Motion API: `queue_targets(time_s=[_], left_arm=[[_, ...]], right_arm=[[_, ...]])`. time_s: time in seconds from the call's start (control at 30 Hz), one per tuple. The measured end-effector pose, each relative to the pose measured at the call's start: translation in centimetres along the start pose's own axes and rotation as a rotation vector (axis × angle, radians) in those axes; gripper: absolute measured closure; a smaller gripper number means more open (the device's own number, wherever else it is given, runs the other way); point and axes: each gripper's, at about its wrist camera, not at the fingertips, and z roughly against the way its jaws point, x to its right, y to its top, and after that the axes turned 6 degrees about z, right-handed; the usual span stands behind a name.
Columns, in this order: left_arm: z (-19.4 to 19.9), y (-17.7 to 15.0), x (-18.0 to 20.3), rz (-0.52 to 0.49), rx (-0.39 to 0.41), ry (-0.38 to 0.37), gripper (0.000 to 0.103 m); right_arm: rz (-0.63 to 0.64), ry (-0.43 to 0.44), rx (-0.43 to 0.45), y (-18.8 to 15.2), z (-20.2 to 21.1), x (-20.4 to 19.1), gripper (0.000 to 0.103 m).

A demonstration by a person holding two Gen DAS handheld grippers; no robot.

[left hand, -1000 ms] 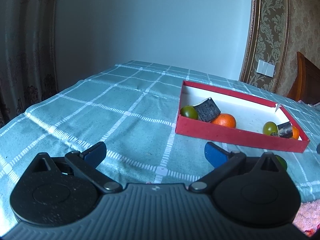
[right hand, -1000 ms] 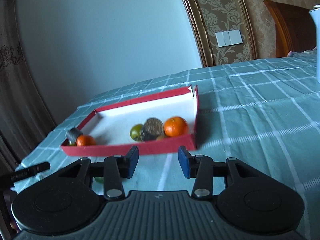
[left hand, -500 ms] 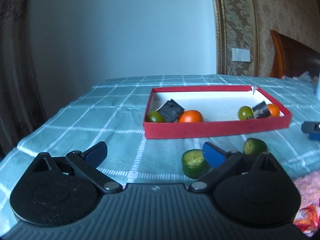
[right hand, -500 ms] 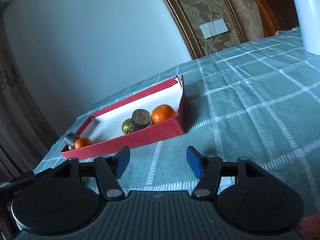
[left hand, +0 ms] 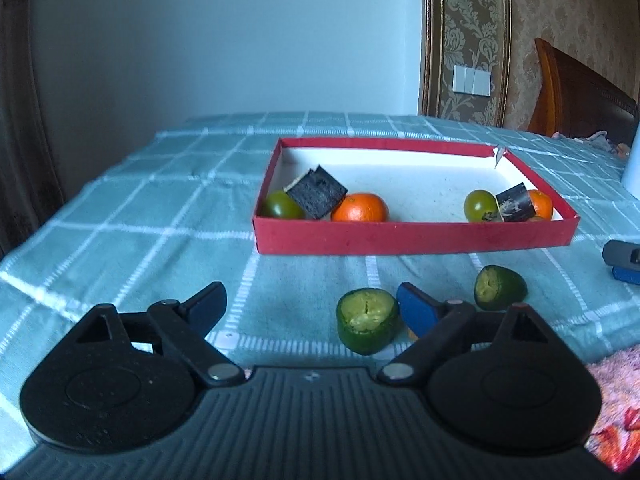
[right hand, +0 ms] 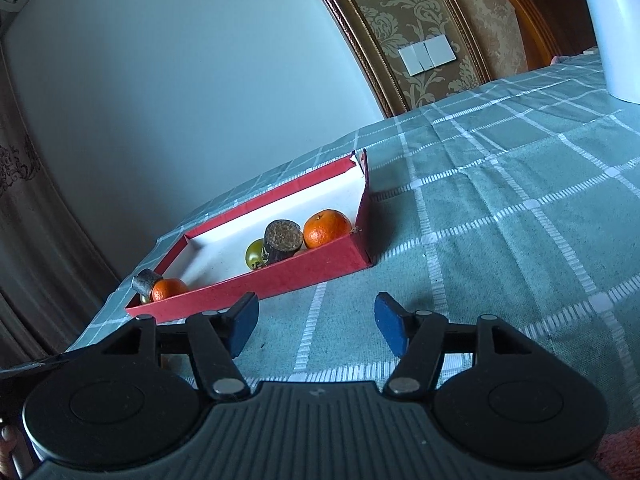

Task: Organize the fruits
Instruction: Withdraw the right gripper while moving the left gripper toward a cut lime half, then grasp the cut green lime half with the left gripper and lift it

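Shallow red cardboard tray (left hand: 400, 236), round glossy fruit, woven checked cloth (left hand: 160, 216), left hand-held gripper (left hand: 310, 308) closing, empty, right hand-held gripper (right hand: 316, 322) released

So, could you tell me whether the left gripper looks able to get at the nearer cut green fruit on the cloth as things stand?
Probably yes. The cut green fruit lies on the tablecloth in front of the red tray, just inside the right finger of the left gripper. Its fingers are closing, not yet pressing, with nothing in between.

A lived-in home, a dining or sitting room by the look of it: beyond the fingers, gold-patterned damask wallpaper (left hand: 464, 40) in a gilt moulding, a white triple wall switch (left hand: 472, 80), a carved wooden chair back (left hand: 576, 92), dark curtains (right hand: 24, 184), and a teal checked cloth over the tabletop (left hand: 168, 184).
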Motion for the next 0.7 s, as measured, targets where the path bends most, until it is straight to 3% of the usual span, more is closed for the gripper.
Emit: queue_targets(time_s=[0.13,0.2,0.43,0.5,0.7], left_arm=[[-0.7,-0.2,-0.3,0.02,-0.038,-0.044,0.027],[-0.7,-0.3,-0.2,0.016,-0.045,-0.075,0.043],[-0.7,-0.5,0.7,-0.025,-0.048,-0.103,0.062],[-0.5,-0.6,1.0,-0.029,-0.044,-0.112,0.072],[0.1,-0.4,1.8,-0.041,-0.018,-0.083,0.074]], right_arm=[[-0.004,-0.001,0.003,0.0,0.0,0.0,0.036],[-0.006,0.0,0.001,0.0,-0.1,0.1,0.036],[-0.009,0.0,0.001,0.0,-0.1,0.2,0.035],[-0.011,-0.001,0.002,0.0,-0.2,0.2,0.035],[-0.014,-0.003,0.004,-0.1,-0.1,0.3,0.035]])
